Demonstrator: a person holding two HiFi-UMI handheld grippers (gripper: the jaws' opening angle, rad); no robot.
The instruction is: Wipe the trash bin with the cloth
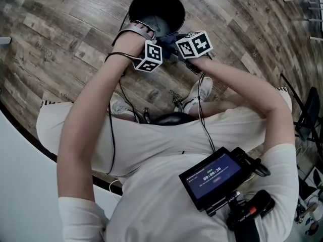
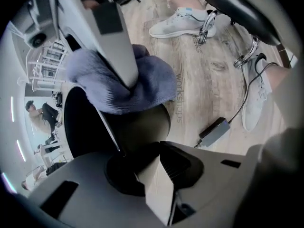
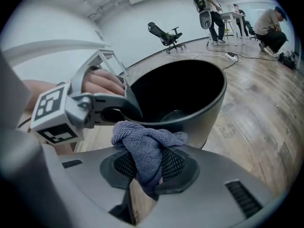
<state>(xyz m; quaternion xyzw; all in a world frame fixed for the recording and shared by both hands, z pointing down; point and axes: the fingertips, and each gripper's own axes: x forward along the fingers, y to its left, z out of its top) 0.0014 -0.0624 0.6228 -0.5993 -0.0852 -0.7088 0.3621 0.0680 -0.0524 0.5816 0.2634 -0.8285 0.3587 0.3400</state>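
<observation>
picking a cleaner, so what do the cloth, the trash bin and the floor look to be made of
The cloth looks like soft blue-grey microfibre or terry: looped, nubby weave. The trash bin is probably black plastic: smooth, semi-matte wall. The floor shows matte wood-grain planks; real wood or laminate cannot be told.

One trash bin (image 3: 211, 110). Two grippers at its rim: the left gripper (image 2: 147, 167) and the right gripper (image 3: 147, 170). One cloth (image 3: 147, 148), just beside the rim. Two white shoes (image 2: 178, 23) near the bin. One grey adapter box (image 2: 213, 131) beside the bin. One office chair (image 3: 166, 34) well beyond the bin.
</observation>
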